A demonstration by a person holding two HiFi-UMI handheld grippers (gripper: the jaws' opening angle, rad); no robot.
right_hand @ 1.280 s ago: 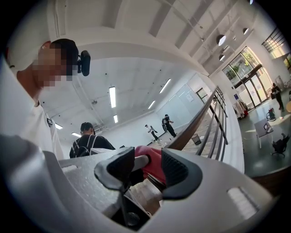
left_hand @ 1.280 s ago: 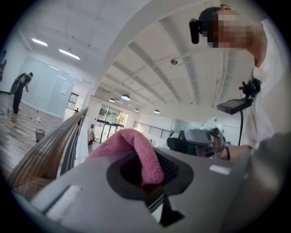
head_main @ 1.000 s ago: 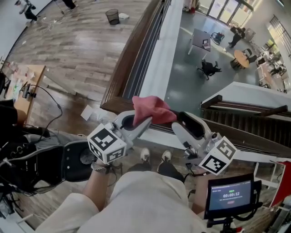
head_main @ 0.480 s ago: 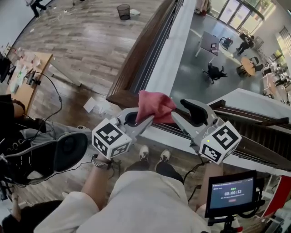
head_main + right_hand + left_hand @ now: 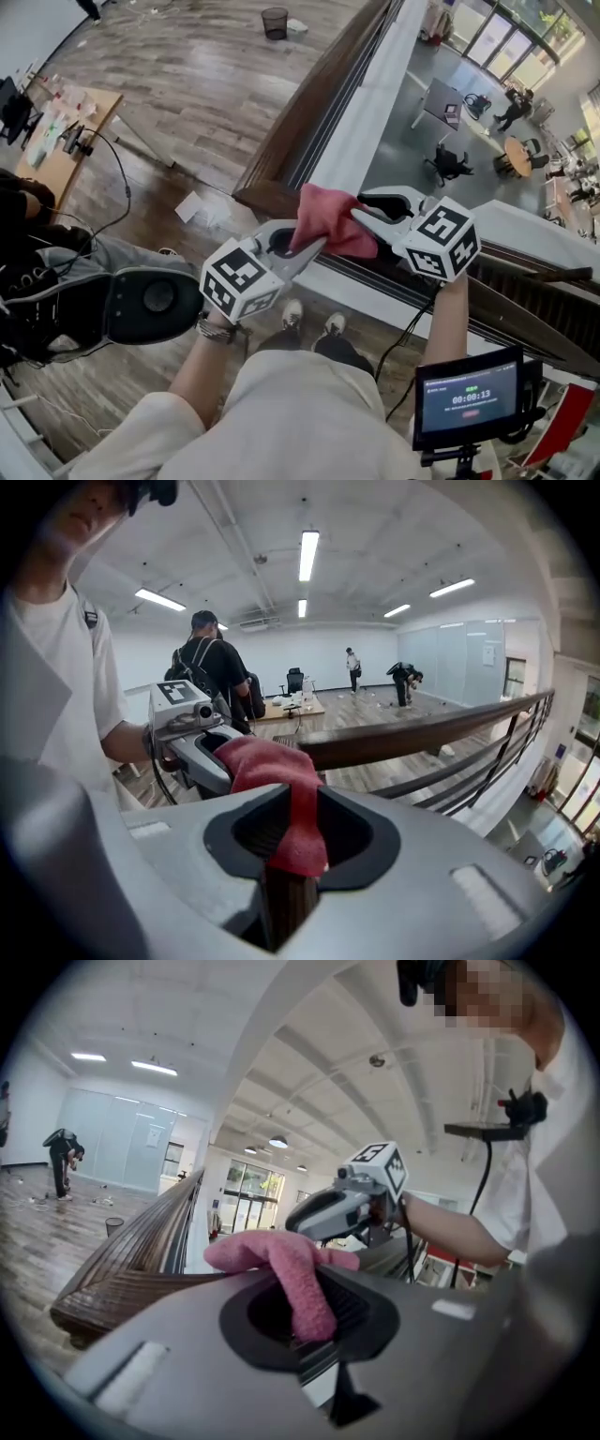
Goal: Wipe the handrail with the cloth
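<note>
Nearest to me, low at the right of the head view, is a small screen [image 5: 467,401], its stand cut off by the frame edge. Just beyond the person's forearms, the left gripper [image 5: 317,246] comes in from the left. Its jaws are narrow and pinched on a fold of the pink cloth [image 5: 330,225], which hangs down through the gap in the left gripper view.

The right gripper [image 5: 364,217] comes in from the opposite side. Its jaws have just been closing, and in its own view a strip of the cloth is clamped between them. So the cloth is bunched between the two grippers, held from both ends.

It sits over the near corner of the dark wooden handrail [image 5: 309,122], where the rail bends. I cannot tell whether it presses on the wood, because the bunch covers that spot and also hides both grippers' tips in the head view.

Farther off, the handrail runs away toward the top of the frame, with wood floor on its left. A wooden desk [image 5: 58,139] stands at the left edge and a dark wastebasket [image 5: 274,21] far back.
</note>
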